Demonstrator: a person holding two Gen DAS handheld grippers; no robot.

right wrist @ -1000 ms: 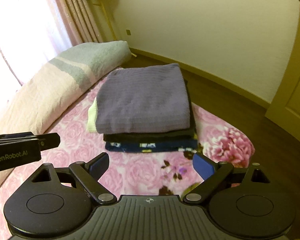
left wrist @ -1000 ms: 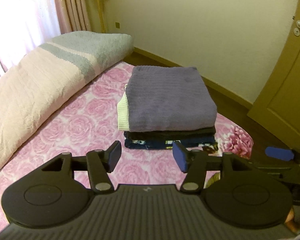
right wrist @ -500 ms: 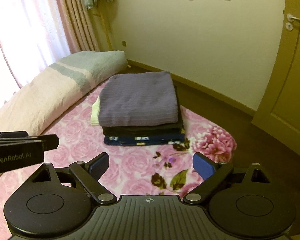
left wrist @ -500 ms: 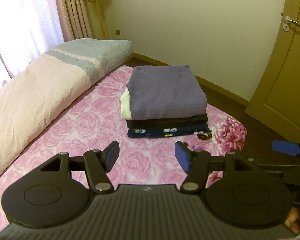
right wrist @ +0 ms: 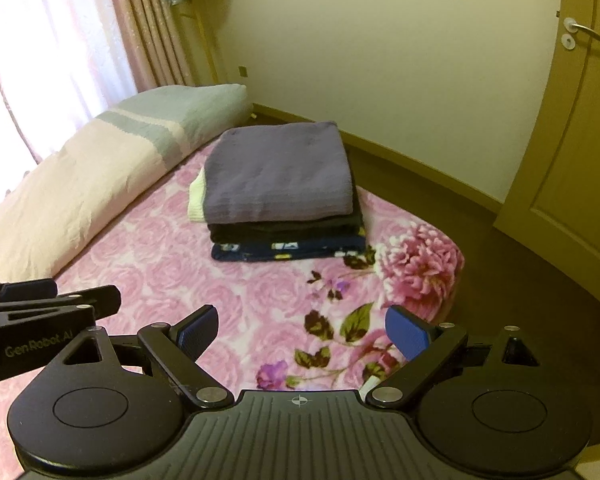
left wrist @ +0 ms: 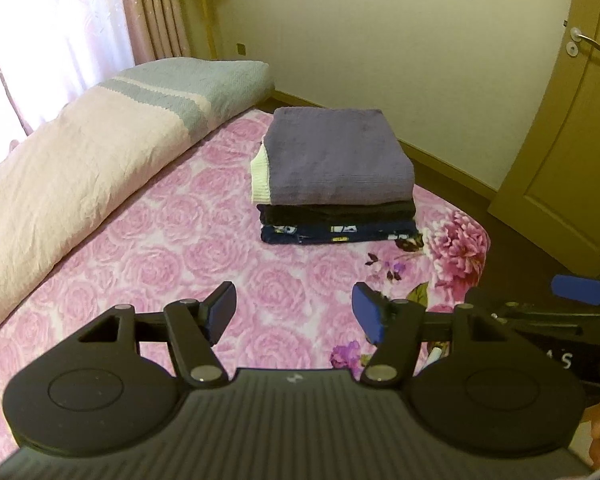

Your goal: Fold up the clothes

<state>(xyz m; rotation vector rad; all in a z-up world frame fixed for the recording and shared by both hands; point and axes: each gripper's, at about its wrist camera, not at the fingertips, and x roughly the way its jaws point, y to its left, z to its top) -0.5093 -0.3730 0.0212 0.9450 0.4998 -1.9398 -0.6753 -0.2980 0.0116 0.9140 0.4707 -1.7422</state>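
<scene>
Clothes (right wrist: pixel 278 188) sit stacked — left tool (right wrist: pixel 28 320) reads "GenRobot.AI".

Ribbed purple knit cloth (left wrist: pixel 336 156) lies on a plush floral blanket (left wrist: pixel 180 248).

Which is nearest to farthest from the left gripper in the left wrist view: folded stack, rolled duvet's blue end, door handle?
From the left gripper:
1. Folded stack, straight ahead on the bed.
2. Rolled duvet's blue end, ahead left by the curtain.
3. Door handle, far right on the door.
</scene>
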